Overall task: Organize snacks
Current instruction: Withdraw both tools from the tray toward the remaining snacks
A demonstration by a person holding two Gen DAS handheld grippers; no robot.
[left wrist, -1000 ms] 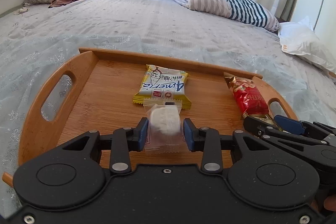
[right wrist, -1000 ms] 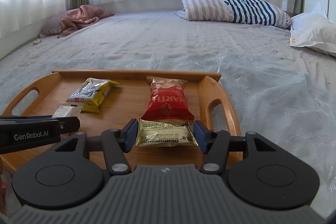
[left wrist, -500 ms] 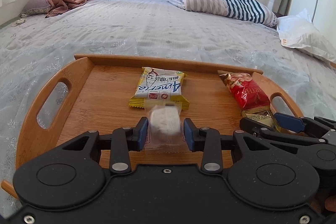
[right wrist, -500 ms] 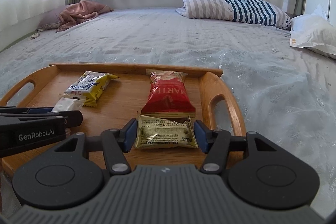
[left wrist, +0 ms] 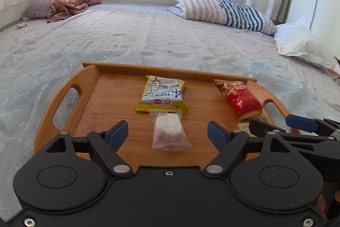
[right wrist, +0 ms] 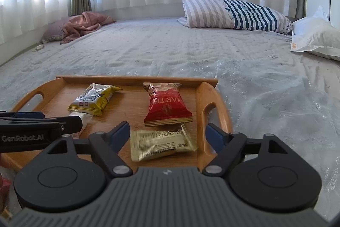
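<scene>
A wooden tray point(left wrist: 114, 103) lies on the bed and also shows in the right wrist view point(right wrist: 131, 103). My left gripper point(left wrist: 169, 134) is open; a clear-wrapped white snack point(left wrist: 169, 130) lies on the tray between its fingers, just below a yellow packet point(left wrist: 162, 97). My right gripper point(right wrist: 167, 134) is open; a gold packet point(right wrist: 161, 142) lies on the tray between its fingers, below a red packet point(right wrist: 166, 104). The red packet also shows in the left wrist view point(left wrist: 242, 98). The yellow packet point(right wrist: 93, 98) and the white snack point(right wrist: 82, 117) show at left in the right wrist view.
The tray sits on a grey bedspread point(left wrist: 148, 35). A striped pillow point(right wrist: 233, 14) and a white pillow point(right wrist: 316, 37) lie at the far right, a pink blanket point(left wrist: 70, 3) at the far left. The left gripper's body point(right wrist: 31, 129) reaches in at left.
Both grippers have opened and let go: the white snack and the gold packet now lie free on the tray. Both grippers have drawn back slightly.
</scene>
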